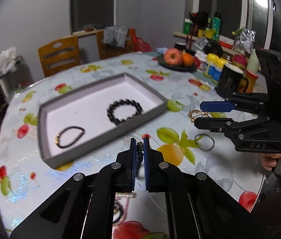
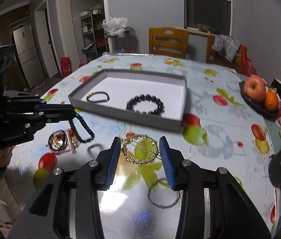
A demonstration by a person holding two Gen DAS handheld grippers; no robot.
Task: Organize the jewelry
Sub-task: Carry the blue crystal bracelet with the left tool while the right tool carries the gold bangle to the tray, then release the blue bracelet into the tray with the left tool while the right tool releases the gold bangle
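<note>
My left gripper (image 1: 139, 139) is shut on a dark beaded bracelet (image 1: 139, 148), which hangs in a loop (image 2: 82, 129) above the table in the right wrist view. My right gripper (image 2: 139, 141) is shut on a round gold hair clip (image 2: 140, 150), held off the fruit-print tablecloth. Just beyond both grippers lies a grey tray (image 1: 104, 133) with a white floor. It holds a large black bead bracelet (image 1: 124, 101) and a thin black bracelet (image 1: 70, 127). A silver bangle (image 2: 163, 196) lies on the cloth under my right gripper.
A small pile of jewelry with a black band (image 2: 60, 141) sits left of the right gripper. A dark plate with an apple (image 2: 255, 87) and an orange, a black mug (image 1: 230, 83) and bottles crowd the right side. Wooden chairs (image 2: 167, 41) stand behind the table.
</note>
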